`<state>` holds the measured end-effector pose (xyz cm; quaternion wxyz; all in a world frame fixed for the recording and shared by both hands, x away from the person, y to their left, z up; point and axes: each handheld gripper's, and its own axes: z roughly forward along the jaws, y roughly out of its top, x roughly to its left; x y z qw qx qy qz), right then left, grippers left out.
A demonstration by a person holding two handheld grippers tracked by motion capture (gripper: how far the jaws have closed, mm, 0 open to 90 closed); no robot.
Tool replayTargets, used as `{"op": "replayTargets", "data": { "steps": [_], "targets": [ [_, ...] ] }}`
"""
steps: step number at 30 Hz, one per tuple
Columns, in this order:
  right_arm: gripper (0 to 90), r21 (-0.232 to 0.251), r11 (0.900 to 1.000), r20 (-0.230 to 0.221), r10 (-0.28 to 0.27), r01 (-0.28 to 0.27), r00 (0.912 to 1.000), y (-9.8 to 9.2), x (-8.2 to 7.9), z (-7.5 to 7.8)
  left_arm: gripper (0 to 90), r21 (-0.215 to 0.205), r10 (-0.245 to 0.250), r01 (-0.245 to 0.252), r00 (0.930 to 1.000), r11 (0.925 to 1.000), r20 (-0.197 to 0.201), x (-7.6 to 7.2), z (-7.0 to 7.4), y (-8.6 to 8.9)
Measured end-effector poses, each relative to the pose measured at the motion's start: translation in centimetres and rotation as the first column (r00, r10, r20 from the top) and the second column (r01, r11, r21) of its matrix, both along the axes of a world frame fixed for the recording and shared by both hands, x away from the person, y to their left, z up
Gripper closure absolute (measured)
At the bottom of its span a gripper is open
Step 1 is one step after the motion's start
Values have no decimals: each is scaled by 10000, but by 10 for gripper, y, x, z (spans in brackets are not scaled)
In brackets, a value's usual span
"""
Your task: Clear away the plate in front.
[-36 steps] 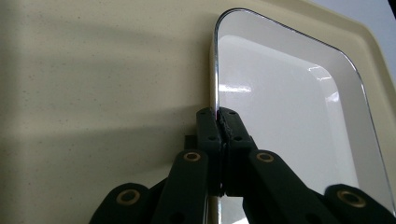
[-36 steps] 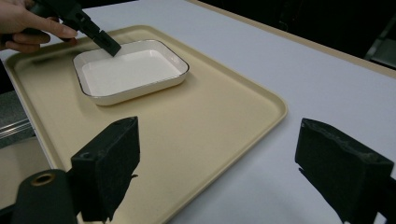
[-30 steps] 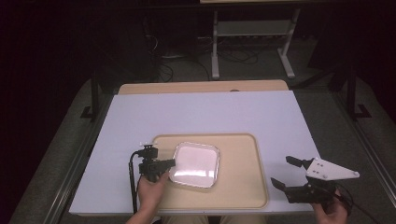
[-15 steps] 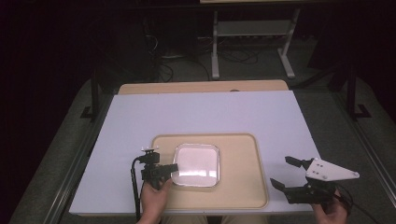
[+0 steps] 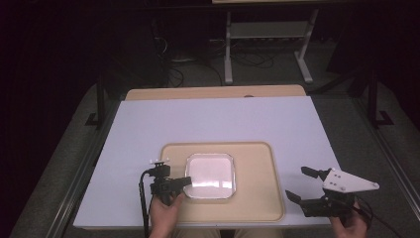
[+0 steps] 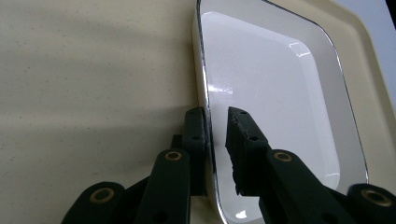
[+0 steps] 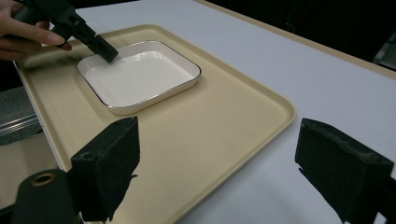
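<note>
White square dish (image 5: 210, 175) with a thin dark rim sits flat on the beige tray (image 5: 257, 198), left of the tray's middle; tray lies on the white table (image 5: 213, 119), toward the near edge. Left gripper (image 5: 184, 182) is at the dish's left rim, near its near-left corner, held level by the left hand (image 5: 163, 210). In the left gripper view, the jaws straddle the rim of the dish (image 6: 275, 93): one jaw outside against the wall, the other inside over the white floor, a sliver of gap showing on the inner side. Jaws have just been opening, rim between them; grip slack, not clamped. Right gripper (image 5: 302, 184) is off the tray's right edge, above the table's near-right corner, well apart from the dish. Its jaws stand wide apart, nothing between them; the right gripper view looks past them over the tray (image 7: 224, 126) to the dish (image 7: 140, 74) and the left gripper (image 7: 103, 48) at its far rim.
</note>
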<state>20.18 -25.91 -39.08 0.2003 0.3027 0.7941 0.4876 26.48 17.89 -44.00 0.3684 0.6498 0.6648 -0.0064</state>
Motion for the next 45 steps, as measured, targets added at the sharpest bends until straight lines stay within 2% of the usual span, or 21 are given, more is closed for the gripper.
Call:
{"op": "replayTargets", "data": {
  "steps": [9, 19, 24, 29, 32, 35, 39, 45],
  "targets": [
    [130, -5, 10000, 1, -12, 12, 10000, -1, 0, 0, 791, 140, -144, 143, 9998, 9998, 97, 2, 0, 0],
    [130, 57, 10000, -90, -62, 63, 9999, -3, 1, -2, 791, 104, -286, 284, 9995, 9995, 137, 2, -1, -6],
    [130, 25, 10000, -77, -63, 63, 10000, -4, 1, -2, 787, 205, -312, 306, 9991, 9993, 270, 1, 1, -6],
    [130, 56, 9999, -117, -124, 125, 9999, -6, 1, -2, 757, 445, -423, 393, 9968, 9982, 679, -3, 6, -2],
    [130, 109, 9997, -100, -213, 214, 9997, -8, 1, -2, 733, 586, -595, 539, 9933, 9968, 989, -5, 10, 0],
    [130, 148, 9993, -53, -333, 334, 9994, -9, 1, -1, 687, 665, -872, 784, 9859, 9947, 1428, -8, 13, 3],
    [130, 157, 9990, -142, -405, 407, 9991, -8, 2, -1, 636, 560, -1172, 1088, 9770, 9925, 1784, -11, 17, 8],
    [130, 74, 9992, -188, -388, 389, 9991, -5, 3, -2, 600, 834, -1411, 1253, 9641, 9886, 2248, -14, 23, 11]
  ]
}}
